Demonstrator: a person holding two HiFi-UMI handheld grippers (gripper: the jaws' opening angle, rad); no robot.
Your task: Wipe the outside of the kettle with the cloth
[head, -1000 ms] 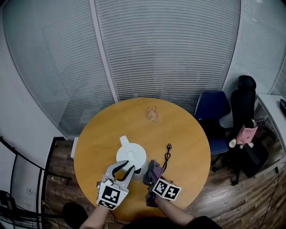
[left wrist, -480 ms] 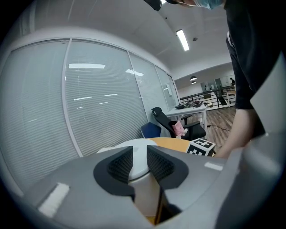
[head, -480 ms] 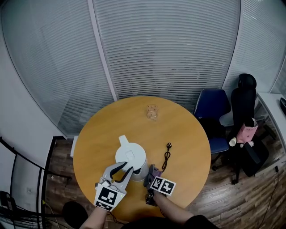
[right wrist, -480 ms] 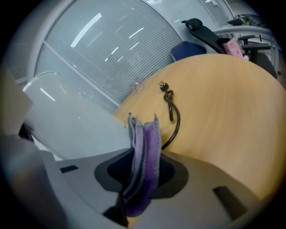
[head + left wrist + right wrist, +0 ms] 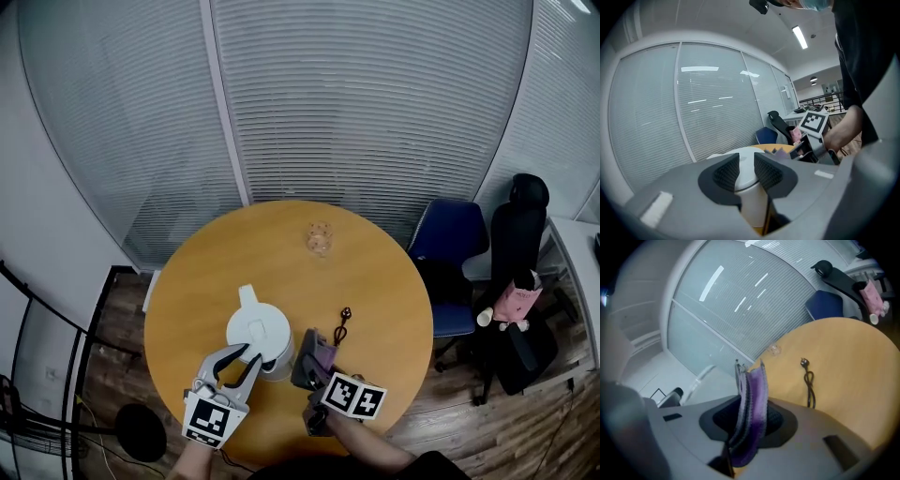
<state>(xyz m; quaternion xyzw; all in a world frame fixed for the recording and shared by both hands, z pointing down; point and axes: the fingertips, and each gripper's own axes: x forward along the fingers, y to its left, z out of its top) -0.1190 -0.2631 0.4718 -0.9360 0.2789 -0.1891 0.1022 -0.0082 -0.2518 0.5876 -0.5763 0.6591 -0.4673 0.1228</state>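
Observation:
A white kettle (image 5: pixel 255 328) stands on the round wooden table (image 5: pixel 394 281), spout facing away. My left gripper (image 5: pixel 251 359) is at its near side, shut on the kettle's handle (image 5: pixel 752 206); the pads (image 5: pixel 726 171) are almost together, with the white lid showing behind them. A folded purple cloth (image 5: pixel 317 354) stands up beside the kettle's right flank. My right gripper (image 5: pixel 314 370) is shut on the cloth (image 5: pixel 752 399), which sticks out between its pads (image 5: pixel 776 420). I cannot tell if the cloth touches the kettle wall.
A black power cord with a plug (image 5: pixel 342 323) lies just right of the cloth, also the cord (image 5: pixel 808 380). A small clear item (image 5: pixel 319 239) sits at the far edge. A blue chair (image 5: pixel 450 253) and a black chair (image 5: pixel 525 234) stand at the right. Blinds fill the back.
The right gripper has lifted the cloth a little higher along the kettle's right side. The left gripper stays on the handle. The head view has shifted slightly.

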